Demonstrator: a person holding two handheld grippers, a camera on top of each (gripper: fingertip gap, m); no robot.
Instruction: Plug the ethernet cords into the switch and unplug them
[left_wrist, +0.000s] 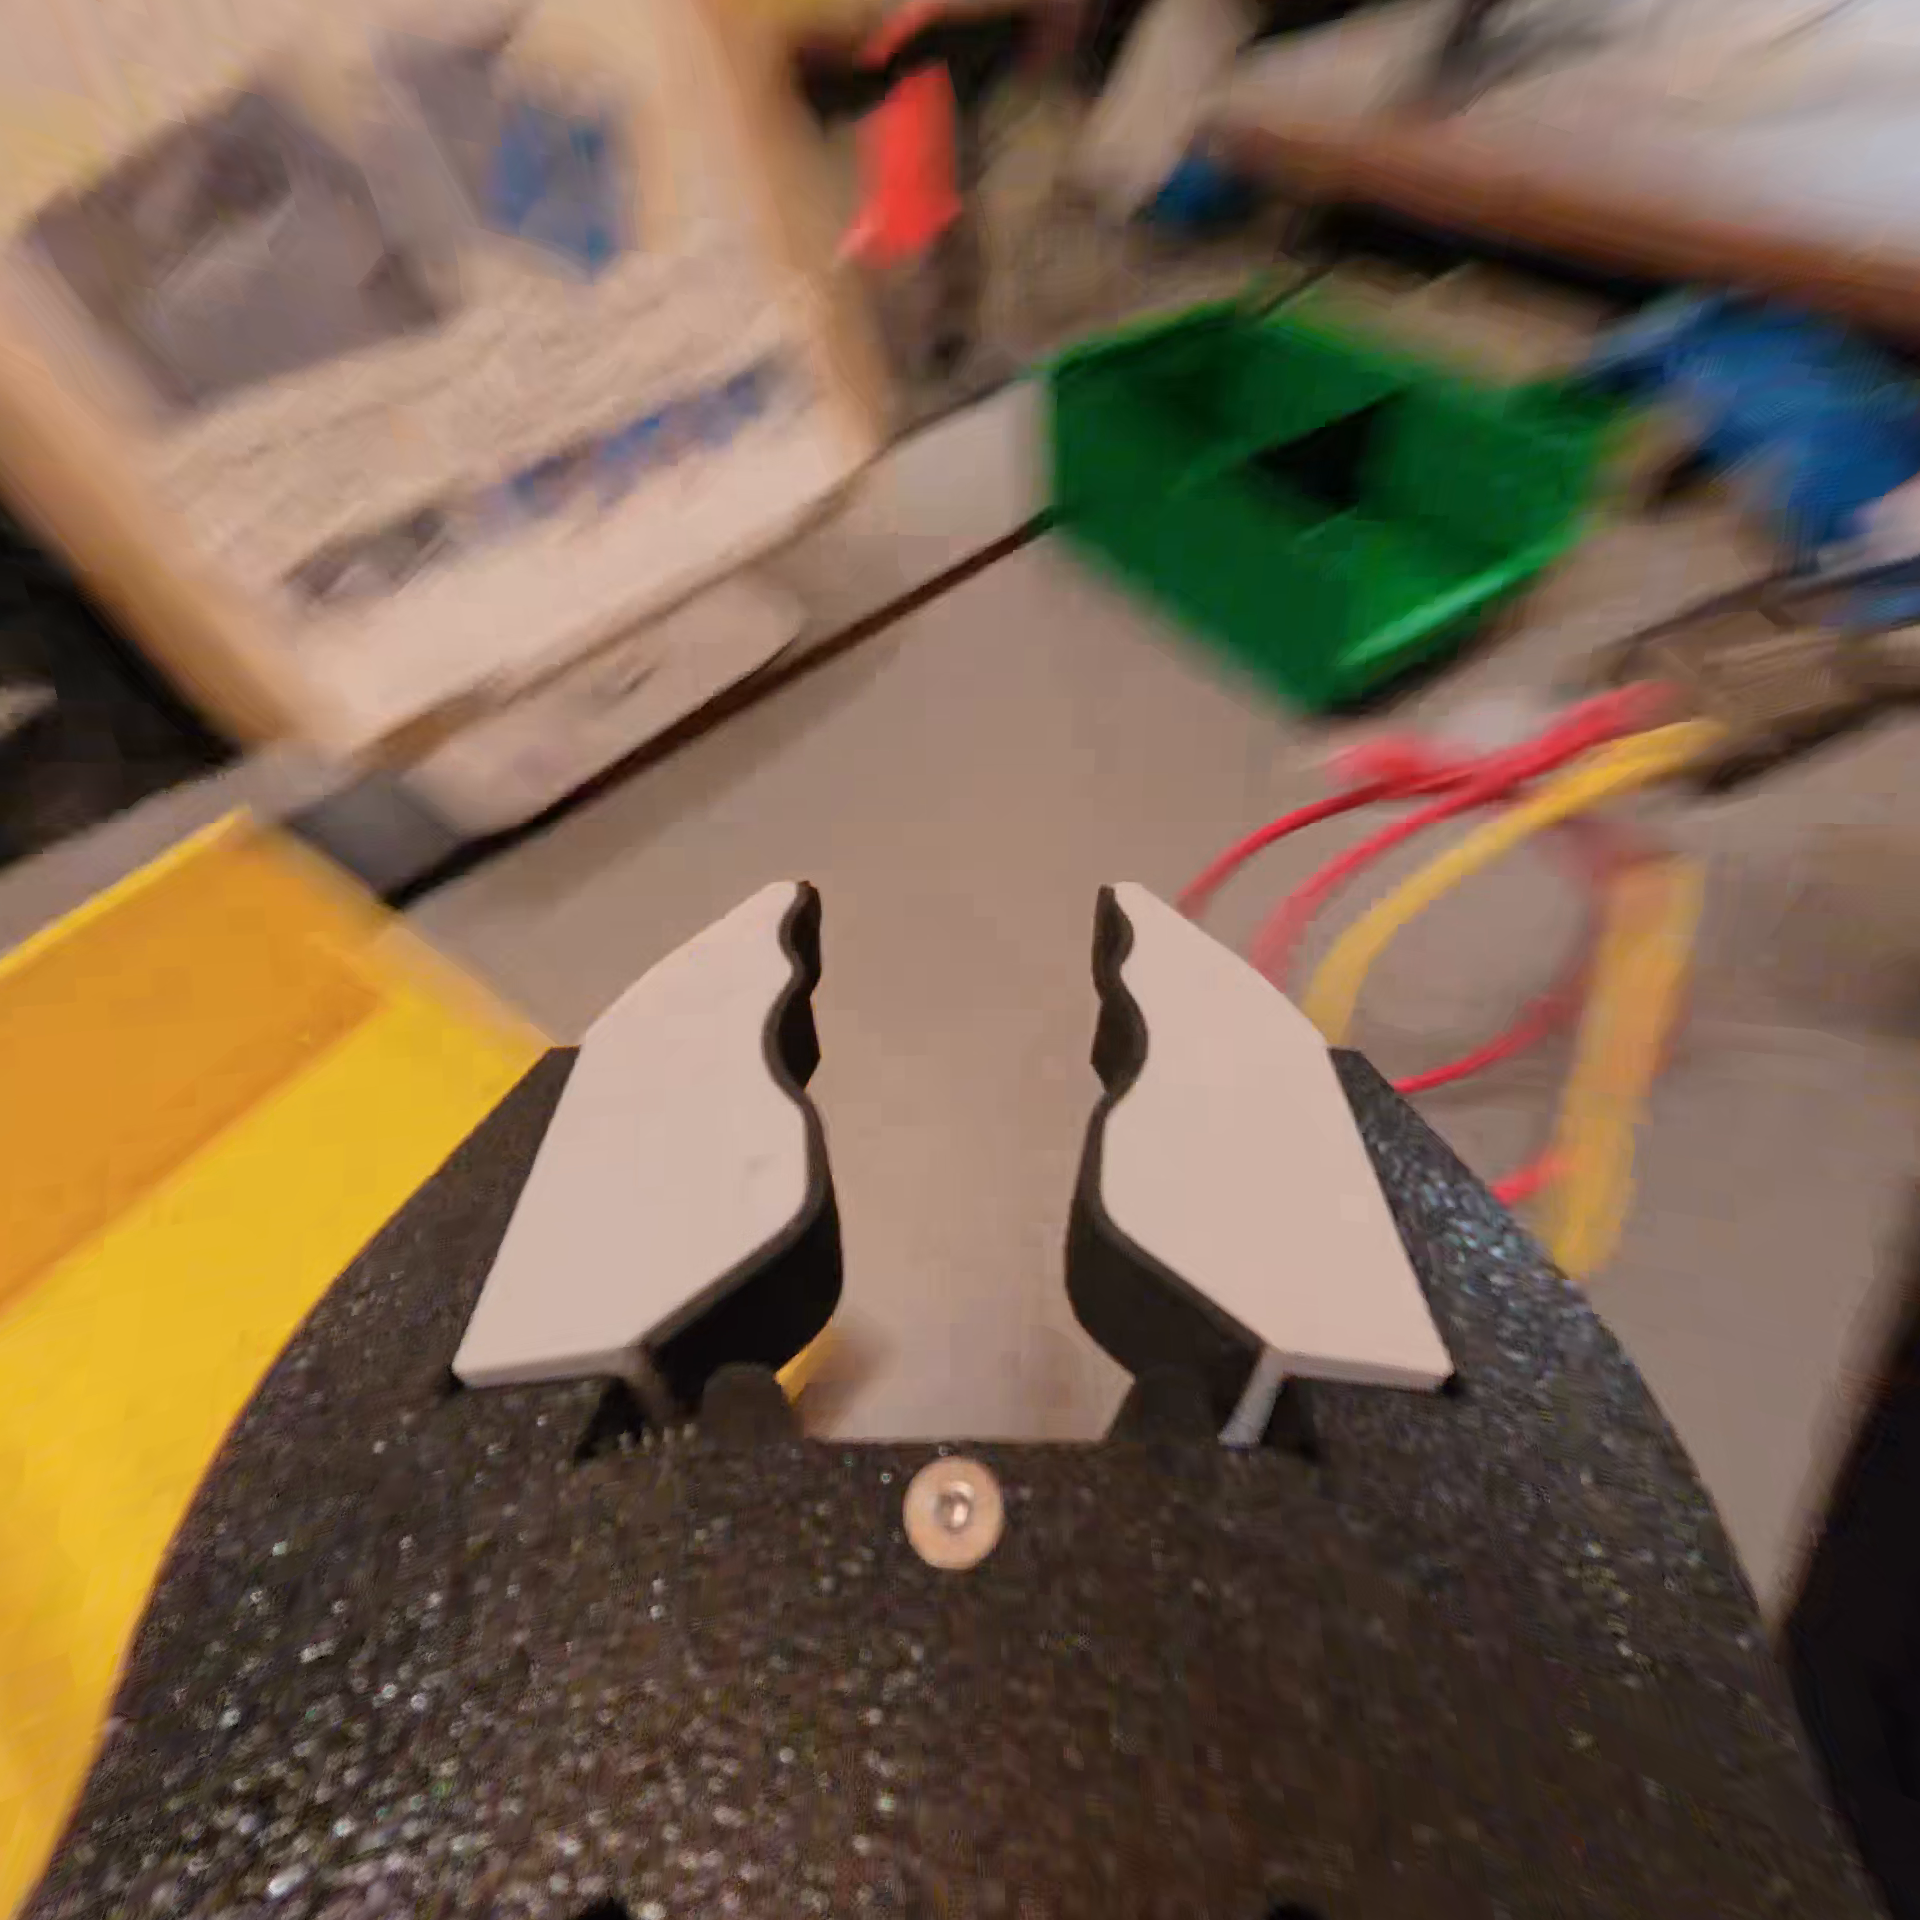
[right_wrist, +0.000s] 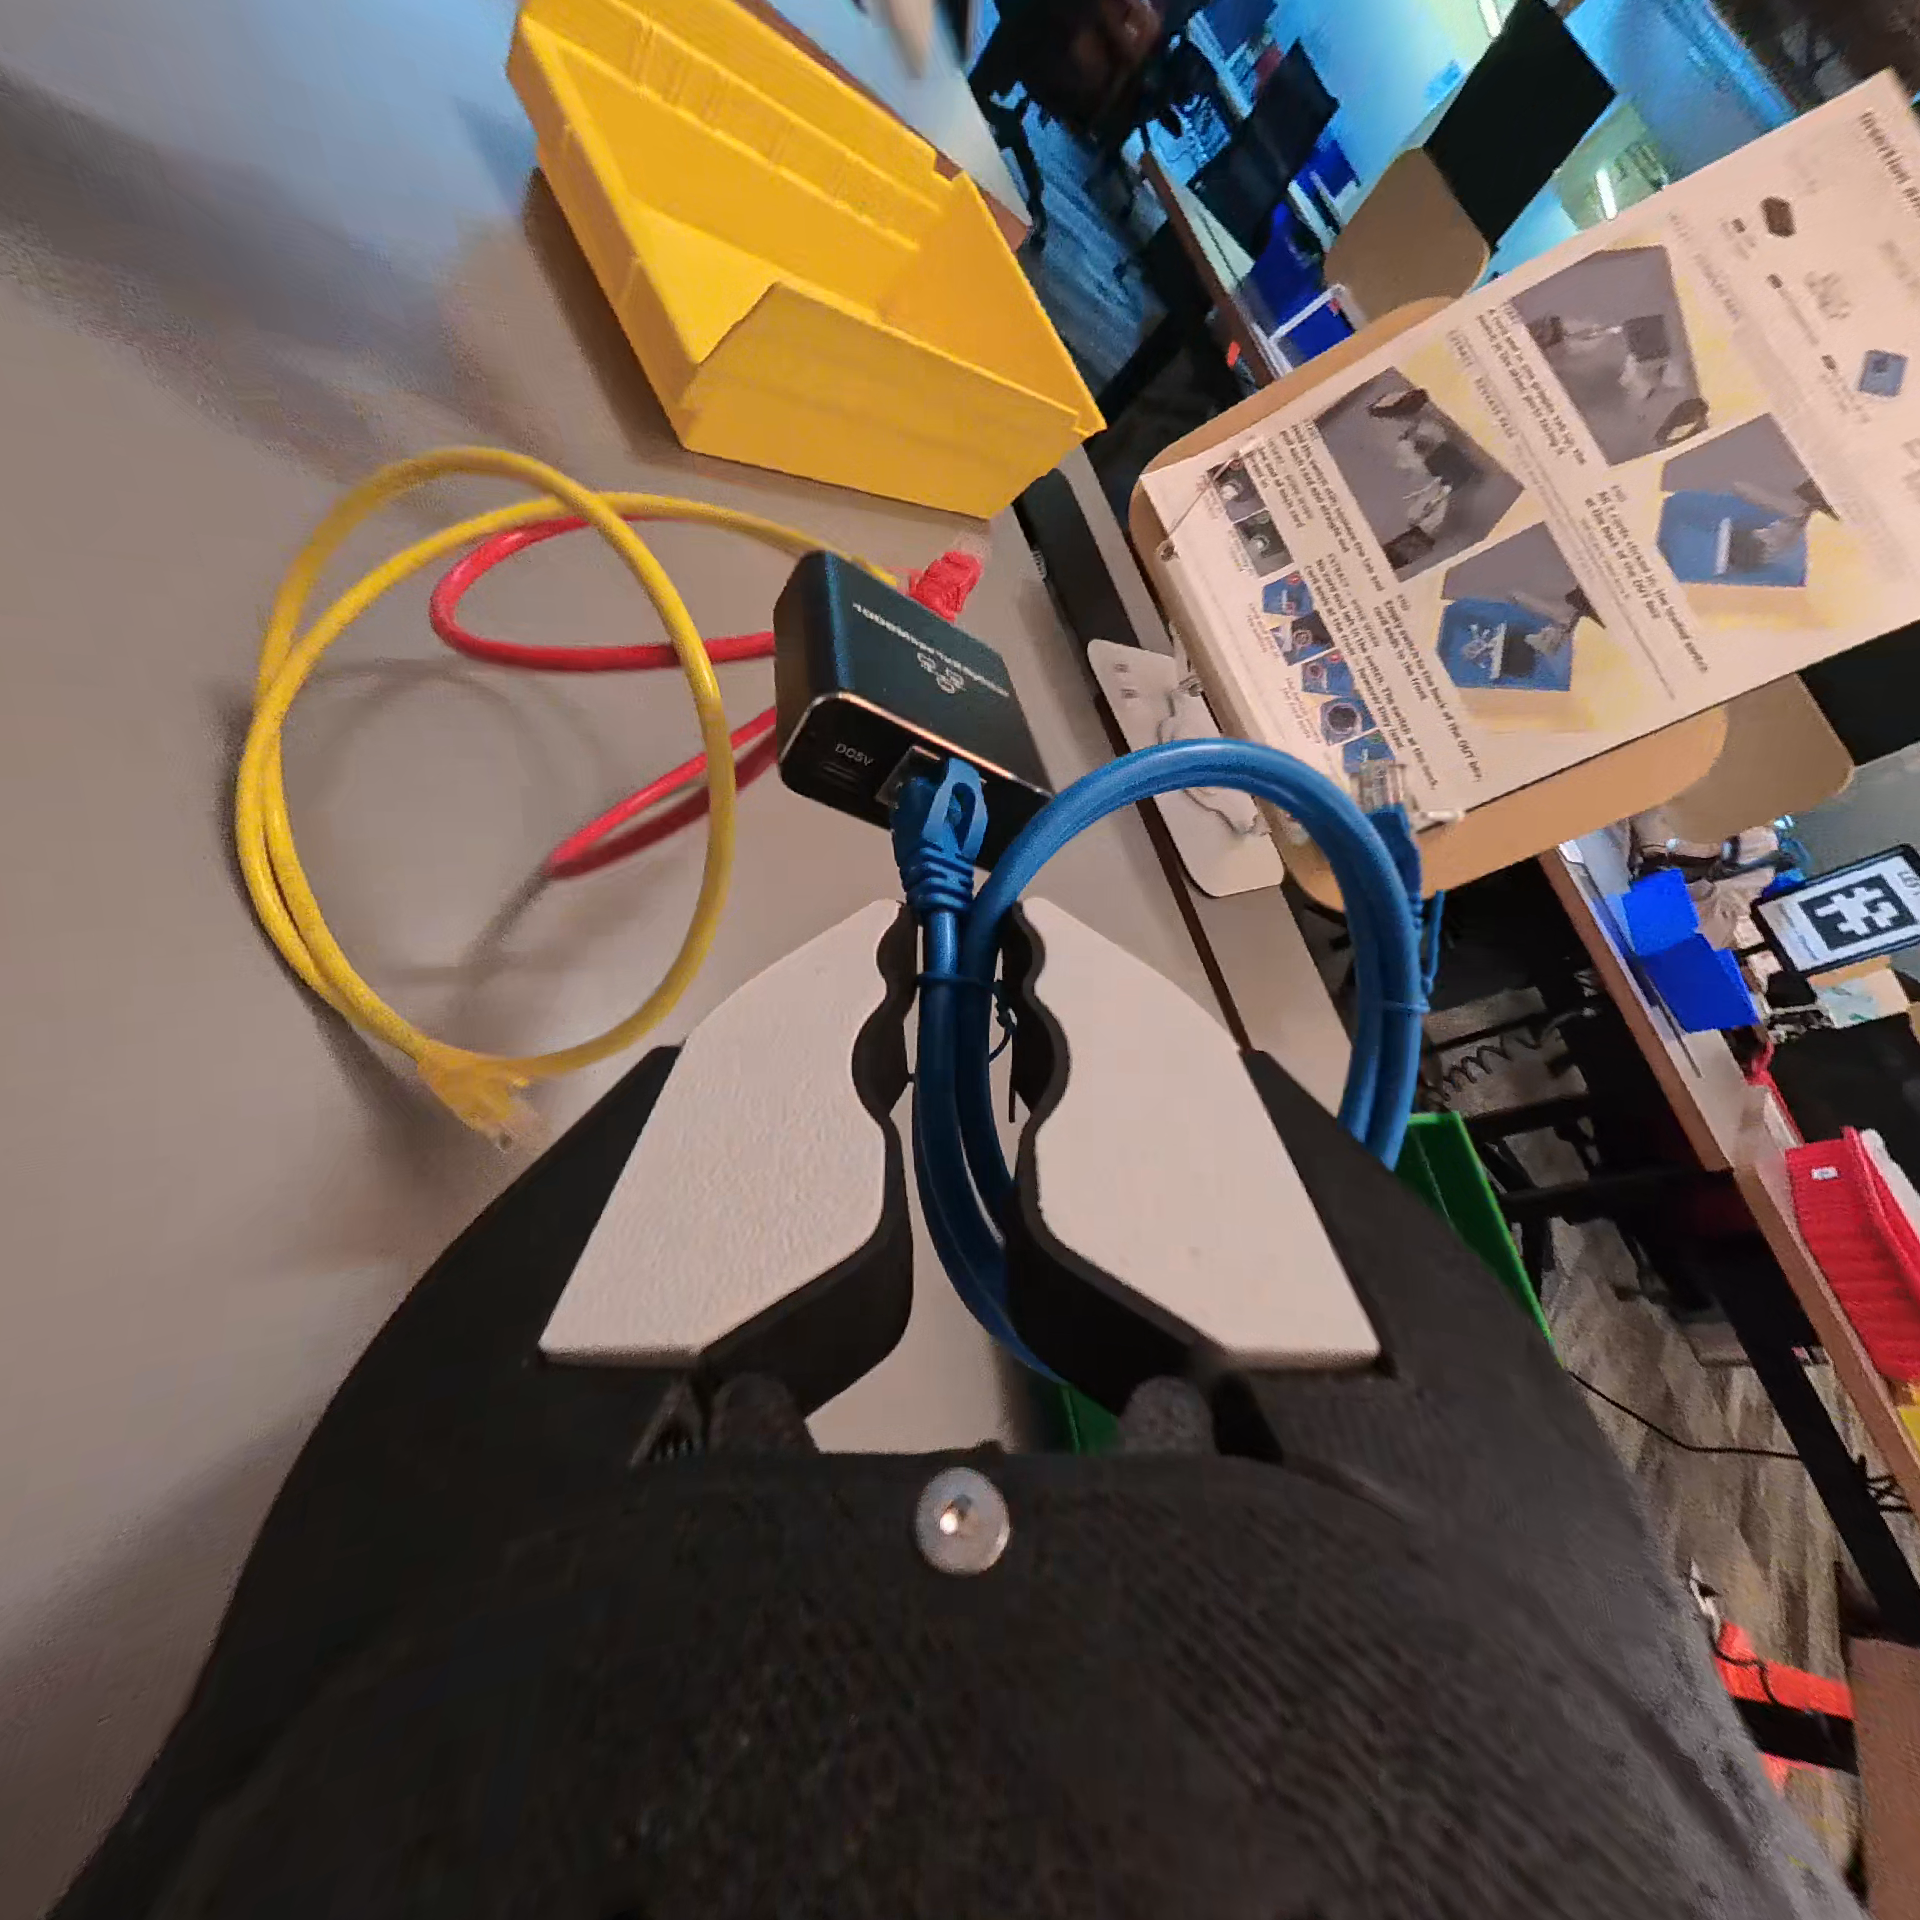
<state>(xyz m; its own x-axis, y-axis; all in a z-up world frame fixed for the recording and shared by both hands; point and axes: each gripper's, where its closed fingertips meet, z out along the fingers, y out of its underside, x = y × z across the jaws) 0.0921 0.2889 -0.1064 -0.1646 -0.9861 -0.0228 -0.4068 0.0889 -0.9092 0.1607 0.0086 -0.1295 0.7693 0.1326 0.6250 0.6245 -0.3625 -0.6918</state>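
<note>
Right gripper (right_wrist: 961, 914) has its fingers (right_wrist: 769, 1122) pinched on the blue ethernet cord (right_wrist: 940, 997), two strands of it running through the gap. The cord's plug end (right_wrist: 935, 821) sits at a port on the near face of the black switch (right_wrist: 894, 675), just beyond the fingertips (seated or only touching, cannot tell). Rest of the blue cord loops off to the right, its other plug (right_wrist: 1382, 784) hanging free in front of a printed instruction sheet (right_wrist: 1558, 436) on a board.

Switch looks raised off the grey counter (right_wrist: 156, 831), near its right edge. Yellow cord (right_wrist: 281, 748) lies coiled on the counter to the left, its free plug (right_wrist: 478, 1096) close to the gripper body. Red cord (right_wrist: 582, 649) loops under it, red plug (right_wrist: 951, 582) at the far side of the switch. Yellow bin (right_wrist: 810, 281) sits farther back.

Left gripper (left_wrist: 956, 904) is empty, fingers (left_wrist: 675, 1122) moderately apart over bare counter. View is heavily motion-blurred: green bin (left_wrist: 1299, 499) far right, red and yellow cords to the right, yellow bin near left.
</note>
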